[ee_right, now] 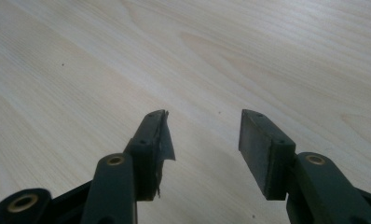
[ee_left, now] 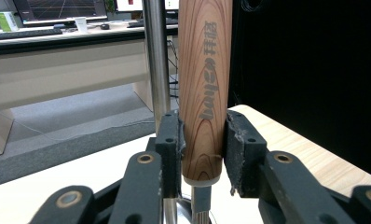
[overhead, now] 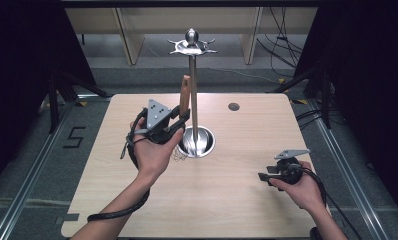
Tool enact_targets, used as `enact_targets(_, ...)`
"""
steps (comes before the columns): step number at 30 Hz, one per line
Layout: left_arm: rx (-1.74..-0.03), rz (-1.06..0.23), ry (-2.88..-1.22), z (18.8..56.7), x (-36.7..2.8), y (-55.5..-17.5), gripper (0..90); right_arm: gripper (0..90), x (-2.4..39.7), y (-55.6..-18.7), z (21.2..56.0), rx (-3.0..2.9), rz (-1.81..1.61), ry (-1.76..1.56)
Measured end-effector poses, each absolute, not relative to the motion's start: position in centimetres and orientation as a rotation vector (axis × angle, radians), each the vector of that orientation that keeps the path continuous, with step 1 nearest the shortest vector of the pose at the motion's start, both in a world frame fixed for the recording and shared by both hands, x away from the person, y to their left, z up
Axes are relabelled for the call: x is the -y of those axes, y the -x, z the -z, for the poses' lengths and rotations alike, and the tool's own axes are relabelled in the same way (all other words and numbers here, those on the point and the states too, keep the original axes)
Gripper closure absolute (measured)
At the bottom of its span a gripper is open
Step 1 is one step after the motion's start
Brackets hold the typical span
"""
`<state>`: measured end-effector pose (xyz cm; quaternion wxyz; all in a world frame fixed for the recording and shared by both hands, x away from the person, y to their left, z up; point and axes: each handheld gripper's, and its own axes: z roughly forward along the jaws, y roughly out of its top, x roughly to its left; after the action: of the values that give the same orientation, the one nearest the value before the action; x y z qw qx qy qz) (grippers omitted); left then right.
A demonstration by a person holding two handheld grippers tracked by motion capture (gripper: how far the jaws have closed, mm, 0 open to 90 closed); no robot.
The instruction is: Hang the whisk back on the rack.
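Observation:
A metal utensil stand [overhead: 193, 90] rises from a round shiny base [overhead: 199, 141] at the middle of the table, with a ring of hooks [overhead: 192, 46] at its top. My left gripper [overhead: 181, 119] is shut on the wooden handle [overhead: 185, 95] of a utensil, which it holds upright just left of the pole. Thin wires [overhead: 179, 155] show at the utensil's lower end, beside the base. In the left gripper view the handle [ee_left: 204, 84] stands between the pads [ee_left: 174, 135], with the pole [ee_left: 156, 60] behind it. My right gripper [overhead: 263, 176] is open over bare wood at the right front, as the right gripper view [ee_right: 204, 123] confirms.
The light wooden table [overhead: 237, 210] has a small dark grommet [overhead: 233, 106] near its far edge. Shelving legs and cables lie on the floor beyond the table. Dark curtains close off both sides.

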<state>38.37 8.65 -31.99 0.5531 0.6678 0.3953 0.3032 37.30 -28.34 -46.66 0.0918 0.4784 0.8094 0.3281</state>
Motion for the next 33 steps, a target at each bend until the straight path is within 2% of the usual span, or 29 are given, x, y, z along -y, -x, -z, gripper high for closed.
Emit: enact_targets(33, -0.933, -0.842, -1.541, 30.3, -7.8, -39.0, 68.2, 52.1, 28.3, -37.3, 46.6, -2.412, -0.971, -1.416)
